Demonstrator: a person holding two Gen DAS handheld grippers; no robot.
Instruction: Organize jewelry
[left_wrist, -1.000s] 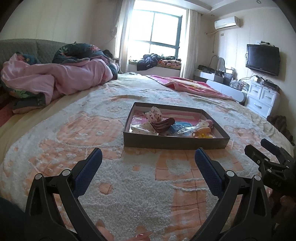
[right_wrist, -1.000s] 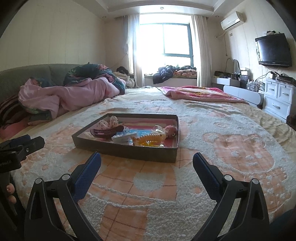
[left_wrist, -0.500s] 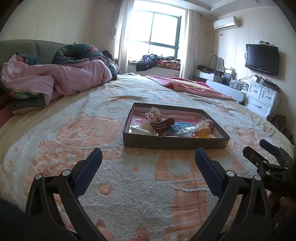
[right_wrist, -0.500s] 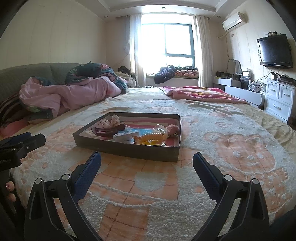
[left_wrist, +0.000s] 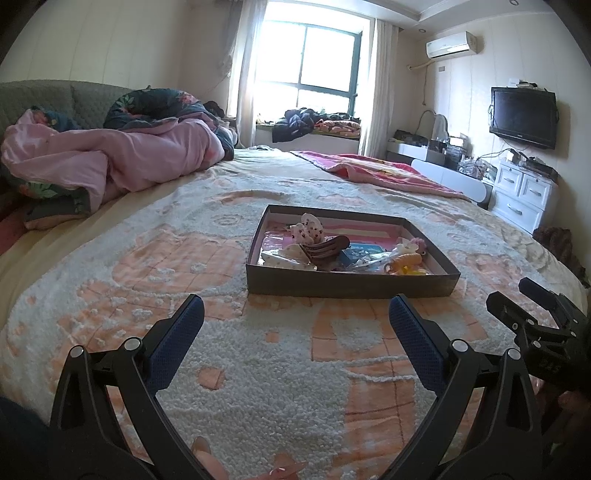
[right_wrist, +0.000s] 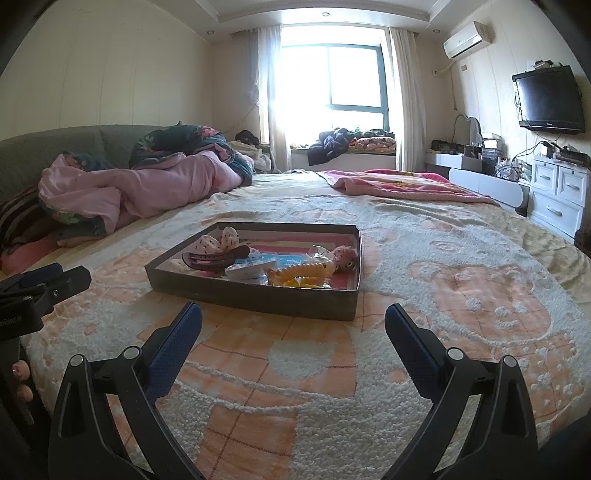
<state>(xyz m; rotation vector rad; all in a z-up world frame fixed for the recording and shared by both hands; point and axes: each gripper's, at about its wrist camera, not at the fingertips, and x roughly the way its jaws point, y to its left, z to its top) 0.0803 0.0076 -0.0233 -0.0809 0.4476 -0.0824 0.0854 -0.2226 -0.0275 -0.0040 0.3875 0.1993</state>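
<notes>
A shallow dark tray (left_wrist: 347, 286) (right_wrist: 258, 297) sits on the bed's fuzzy peach-and-white blanket. It holds a brown claw hair clip (left_wrist: 327, 248) (right_wrist: 216, 258), a spotted cloth bow (left_wrist: 308, 227) (right_wrist: 218, 240), an orange spiral hair tie (left_wrist: 406, 260) (right_wrist: 303, 271), a pink fluffy piece (right_wrist: 345, 256) and some packets. My left gripper (left_wrist: 295, 321) is open and empty, a little short of the tray's near wall. My right gripper (right_wrist: 293, 325) is open and empty, just before the tray's near right corner. Each gripper shows at the edge of the other's view.
A pink quilt heap (left_wrist: 110, 162) lies at the bed's far left and a pink blanket (left_wrist: 376, 171) at the far right. A white dresser (left_wrist: 524, 195) and a wall TV (left_wrist: 522, 118) stand beyond the bed's right edge.
Both grippers have drifted slightly; the tray sits a touch lower and nearer in both views. Both stay open, and nothing in the tray has moved.
</notes>
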